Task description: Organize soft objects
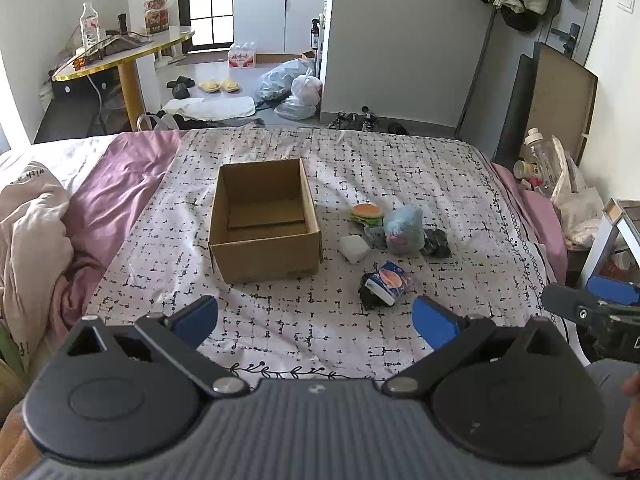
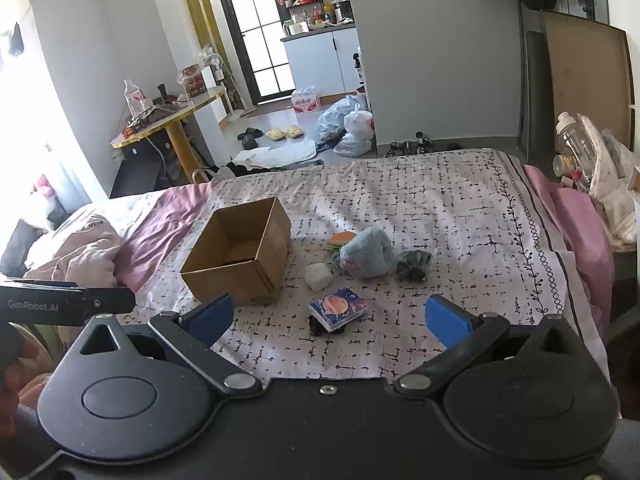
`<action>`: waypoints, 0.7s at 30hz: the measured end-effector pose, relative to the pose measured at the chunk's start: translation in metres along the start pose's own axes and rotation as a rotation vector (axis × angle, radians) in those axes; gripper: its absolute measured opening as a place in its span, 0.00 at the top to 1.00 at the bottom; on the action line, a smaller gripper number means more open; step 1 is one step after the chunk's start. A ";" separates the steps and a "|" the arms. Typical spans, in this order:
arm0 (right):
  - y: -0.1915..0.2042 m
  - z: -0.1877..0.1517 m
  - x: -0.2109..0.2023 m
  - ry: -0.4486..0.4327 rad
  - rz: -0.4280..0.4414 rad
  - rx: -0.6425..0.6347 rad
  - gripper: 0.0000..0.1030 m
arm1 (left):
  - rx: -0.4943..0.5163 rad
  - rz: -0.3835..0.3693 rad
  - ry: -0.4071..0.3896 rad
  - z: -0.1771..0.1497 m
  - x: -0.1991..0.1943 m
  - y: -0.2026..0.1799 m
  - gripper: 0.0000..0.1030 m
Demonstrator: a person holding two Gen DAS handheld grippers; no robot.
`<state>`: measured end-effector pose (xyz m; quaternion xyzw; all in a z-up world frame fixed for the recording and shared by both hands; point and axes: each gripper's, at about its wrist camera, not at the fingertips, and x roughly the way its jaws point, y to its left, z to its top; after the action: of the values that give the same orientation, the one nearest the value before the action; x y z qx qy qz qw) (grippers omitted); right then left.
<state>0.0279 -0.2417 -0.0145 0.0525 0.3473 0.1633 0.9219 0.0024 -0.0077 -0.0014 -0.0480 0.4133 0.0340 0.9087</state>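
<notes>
In the left wrist view the left gripper [image 1: 316, 320] hovers at the bottom of the frame over the patterned bedspread [image 1: 400, 168], its 2 blue pads spread wide with nothing between them, and the right gripper [image 2: 330, 316] does the same in its own view. An open cardboard box [image 1: 264, 220] sits at centre frame. Right of it lie a toy burger [image 1: 366, 212], a blue plush [image 1: 404, 228], a white block [image 1: 354, 248], a dark bundle [image 1: 436, 242] and, lower down, a tissue pack [image 1: 388, 282].

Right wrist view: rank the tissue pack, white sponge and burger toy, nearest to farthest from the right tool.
1. Tissue pack, just ahead between the right tool's fingers.
2. White sponge, beyond it, beside the box.
3. Burger toy, farthest, behind the blue plush.
</notes>
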 end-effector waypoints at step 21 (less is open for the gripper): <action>0.002 -0.004 0.004 0.017 -0.005 -0.007 0.00 | 0.012 -0.024 -0.043 0.009 -0.009 -0.003 0.00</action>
<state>0.0277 -0.2390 -0.0195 0.0468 0.3545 0.1627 0.9196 0.0035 -0.0101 0.0111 -0.0468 0.3932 0.0218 0.9180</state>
